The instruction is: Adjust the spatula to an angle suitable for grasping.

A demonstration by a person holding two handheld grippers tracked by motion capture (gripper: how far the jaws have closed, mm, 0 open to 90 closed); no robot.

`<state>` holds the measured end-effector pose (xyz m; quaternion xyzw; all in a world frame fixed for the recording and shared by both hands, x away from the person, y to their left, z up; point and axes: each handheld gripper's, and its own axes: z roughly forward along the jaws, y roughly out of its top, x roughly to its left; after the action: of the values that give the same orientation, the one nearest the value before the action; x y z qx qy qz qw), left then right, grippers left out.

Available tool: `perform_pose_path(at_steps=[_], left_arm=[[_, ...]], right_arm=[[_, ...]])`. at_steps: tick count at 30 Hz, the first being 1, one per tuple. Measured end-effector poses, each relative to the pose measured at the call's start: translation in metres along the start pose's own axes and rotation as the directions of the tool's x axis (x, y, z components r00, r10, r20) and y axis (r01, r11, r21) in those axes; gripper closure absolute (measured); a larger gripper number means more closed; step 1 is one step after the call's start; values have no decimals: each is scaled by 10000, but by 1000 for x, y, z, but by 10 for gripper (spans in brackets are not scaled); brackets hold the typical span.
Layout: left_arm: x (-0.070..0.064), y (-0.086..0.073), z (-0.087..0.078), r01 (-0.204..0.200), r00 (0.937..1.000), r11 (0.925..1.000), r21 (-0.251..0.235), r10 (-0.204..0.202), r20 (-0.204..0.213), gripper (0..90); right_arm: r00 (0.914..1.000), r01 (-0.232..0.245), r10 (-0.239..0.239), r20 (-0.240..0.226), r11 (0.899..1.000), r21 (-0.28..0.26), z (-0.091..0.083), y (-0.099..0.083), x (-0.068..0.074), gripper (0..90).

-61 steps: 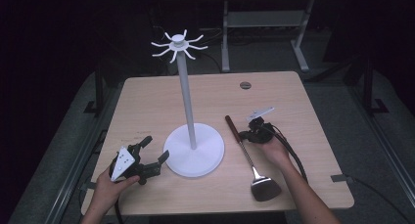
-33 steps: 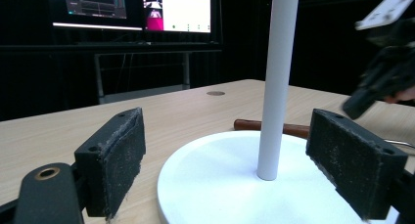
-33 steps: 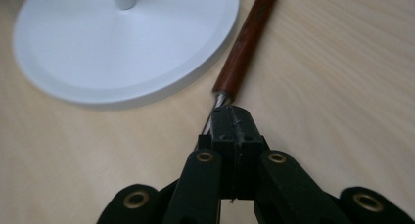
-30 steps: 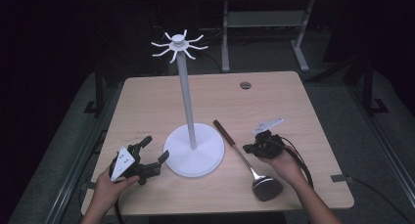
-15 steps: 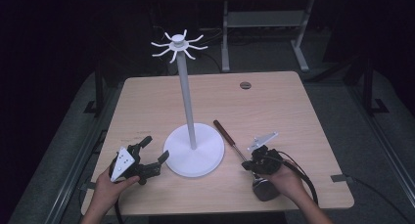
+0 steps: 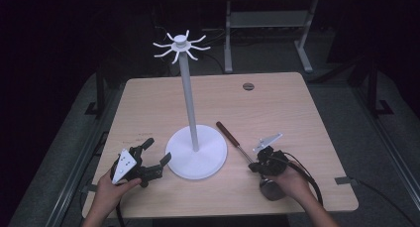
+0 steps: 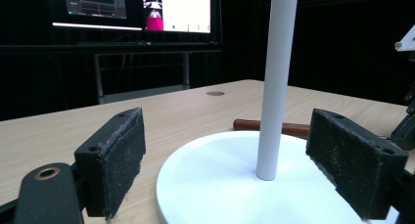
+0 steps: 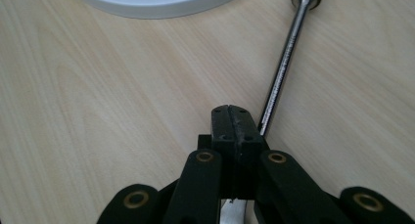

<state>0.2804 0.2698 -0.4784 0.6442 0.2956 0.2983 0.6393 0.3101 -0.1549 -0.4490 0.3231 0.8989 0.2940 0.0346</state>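
A pale wooden bench [image 6: 277,103] carries a white hanging stand [image 6: 190,113], whose round base [image 6: 196,151] sits near the front edge and whose slim pole rises to a crown of curved hooks [image 6: 181,45]. Lying just right of that base is a long-handled ladle [image 6: 242,152], its dark wooden grip pointing toward the far side, its chrome shaft running back to a metal bowl [image 6: 270,187] at the near edge. The right gripper [image 6: 261,163] hovers low over the shaft close to the bowl end; in the right gripper view its jaws are pressed together with nothing between them, the pads [image 8: 234,128] meeting just left of the chrome shaft [image 8: 284,67], which passes beside them rather than through them. The left gripper [image 6: 154,157] rests at the front left of the bench, just beside the stand's base, its jaws spread wide and released; in the left gripper view the white pole [image 7: 276,82] stands between the two black pads [image 7: 120,160], well clear of both.
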Motion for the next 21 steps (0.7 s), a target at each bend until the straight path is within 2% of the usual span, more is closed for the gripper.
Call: perform_pose_path(at_steps=[14, 21], left_arm=[[1, 0, -1, 12, 10000, 10000, 3, -12, 34, 140], [0, 0, 0, -15, 10000, 10000, 29, 15, 57, 140]], right_arm=[[9966, -669, 665, 480, 9977, 63, -8, -7, -23, 896], [9943, -695, 696, 806, 9976, -38, -11, -11, -32, 896]])
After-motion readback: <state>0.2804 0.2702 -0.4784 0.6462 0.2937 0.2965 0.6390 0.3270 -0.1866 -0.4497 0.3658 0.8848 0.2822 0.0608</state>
